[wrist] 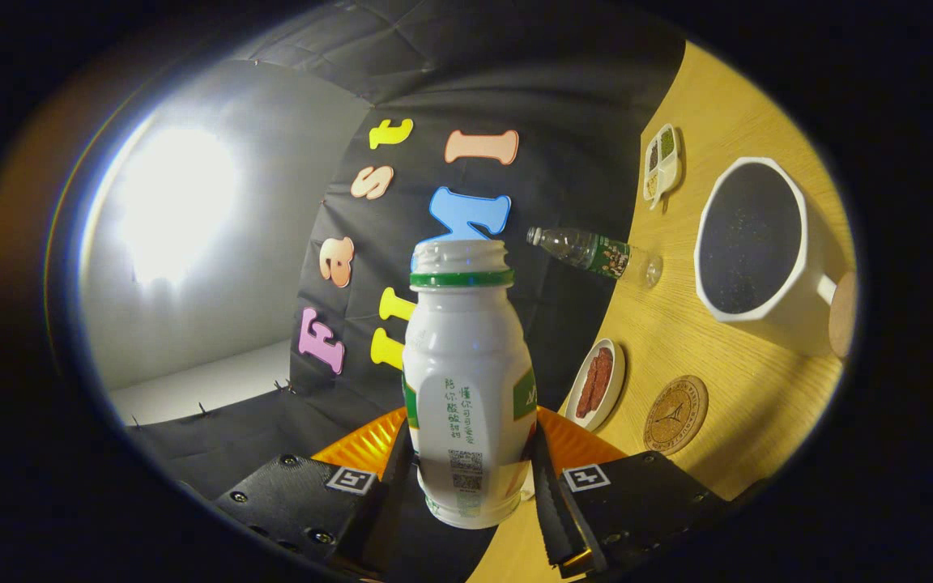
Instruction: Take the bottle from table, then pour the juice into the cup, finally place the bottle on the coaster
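Right now the claw (pixel 470 478) pinches the uncapped bottle (pixel 466 380) low on its body, lifted and rolled off the counter (pixel 726 372). Swing its mouth over the cup (pixel 754 243) beyond, then tip slowly; the coaster (pixel 675 414) waits nearer.

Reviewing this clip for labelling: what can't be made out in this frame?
- Cup contents: interior just looks dark, gripper view.
- Juice level: bottle is opaque.
- Bottle base: partly hidden between the gripper fingers.
- Small divided dish: too small to tell its contents.
- Coaster design: too small to tell.
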